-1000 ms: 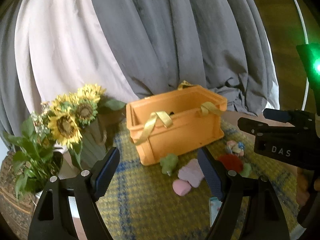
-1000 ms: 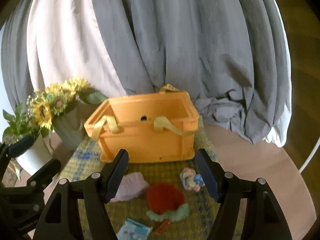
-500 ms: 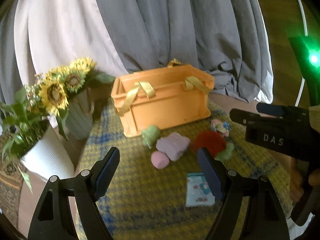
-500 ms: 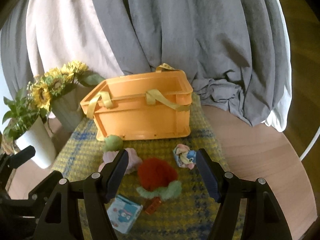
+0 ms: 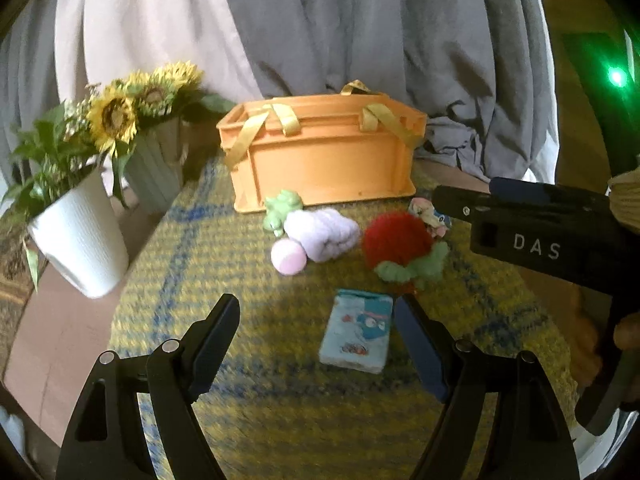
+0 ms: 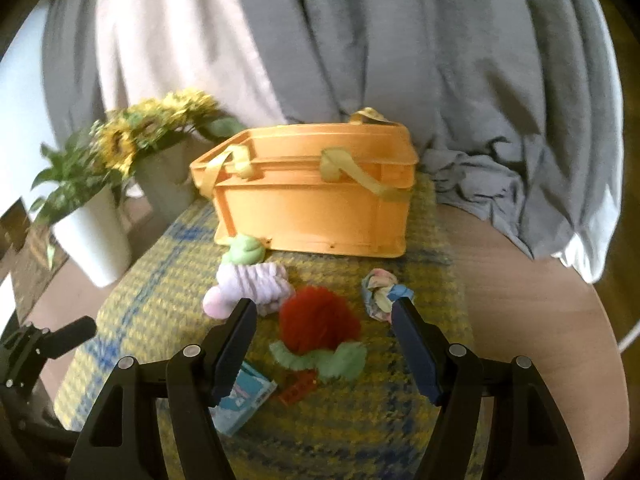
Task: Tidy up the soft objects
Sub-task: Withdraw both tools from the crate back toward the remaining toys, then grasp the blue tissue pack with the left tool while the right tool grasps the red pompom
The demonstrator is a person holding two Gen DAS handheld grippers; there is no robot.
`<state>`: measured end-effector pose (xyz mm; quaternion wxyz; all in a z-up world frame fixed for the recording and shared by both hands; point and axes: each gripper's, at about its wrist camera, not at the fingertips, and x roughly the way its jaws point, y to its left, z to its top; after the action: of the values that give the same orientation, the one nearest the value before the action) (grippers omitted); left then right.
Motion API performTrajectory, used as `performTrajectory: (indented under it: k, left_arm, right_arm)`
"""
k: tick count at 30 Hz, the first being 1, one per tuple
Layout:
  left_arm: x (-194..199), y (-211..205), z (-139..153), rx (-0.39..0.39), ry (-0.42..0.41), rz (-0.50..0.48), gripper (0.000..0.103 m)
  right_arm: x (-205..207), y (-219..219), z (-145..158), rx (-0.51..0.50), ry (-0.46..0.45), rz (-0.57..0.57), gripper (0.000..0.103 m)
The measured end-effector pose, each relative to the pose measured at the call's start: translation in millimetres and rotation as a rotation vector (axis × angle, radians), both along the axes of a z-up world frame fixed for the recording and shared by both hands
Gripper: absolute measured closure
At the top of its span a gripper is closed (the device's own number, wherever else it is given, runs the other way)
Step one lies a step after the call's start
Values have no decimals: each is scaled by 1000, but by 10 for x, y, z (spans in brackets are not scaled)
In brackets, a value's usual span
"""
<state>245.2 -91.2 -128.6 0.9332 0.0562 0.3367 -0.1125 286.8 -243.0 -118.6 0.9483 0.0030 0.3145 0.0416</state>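
An orange crate (image 5: 324,160) (image 6: 312,196) with yellow ribbon handles stands at the back of a yellow-blue woven mat (image 5: 200,280). In front of it lie a green soft toy (image 5: 280,208), a lilac fluffy roll (image 5: 324,232) (image 6: 256,284), a pink ball (image 5: 288,256), a red fluffy strawberry with green leaves (image 5: 396,244) (image 6: 320,320), a pastel cloth knot (image 6: 380,288) and a light blue packet (image 5: 358,330) (image 6: 242,398). My left gripper (image 5: 318,336) is open above the mat, its right finger next to the packet. My right gripper (image 6: 324,336) is open around the red strawberry's near side.
A white pot with greenery (image 5: 76,232) and a grey vase of sunflowers (image 5: 152,172) stand left of the crate. Grey and white curtains hang behind. A small red brick (image 6: 298,388) lies by the strawberry. Bare wooden table (image 6: 540,320) shows on the right.
Both grippers have tilted down and come closer to the soft objects; the crate has moved up in both views. Both stay open.
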Motion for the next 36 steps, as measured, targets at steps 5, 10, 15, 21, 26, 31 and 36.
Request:
performTrajectory:
  k: [5, 10, 15, 21, 26, 31, 36]
  left_arm:
    - [-48, -107, -155, -6, 27, 26, 23]
    - [-40, -182, -323, 9, 50, 44, 23]
    - [17, -247, -488, 16, 65, 62, 23]
    - [165, -305, -636, 19, 88, 81, 24]
    - [258, -341, -698, 30, 98, 92, 24]
    - [327, -350, -744, 31, 115, 91, 32]
    - [363, -358, -751, 26, 118, 79, 45]
  right_arm:
    - [28, -29, -130, -12, 14, 78, 33]
    - [95, -38, -281, -29, 32, 139, 33]
    - [209, -62, -446, -31, 48, 184, 33]
    - [399, -79, -648, -34, 90, 219, 33]
    - [533, -91, -761, -33, 115, 243, 33]
    - [635, -74, -843, -33, 126, 259, 33]
    - [739, -40, -917, -31, 140, 276, 33]
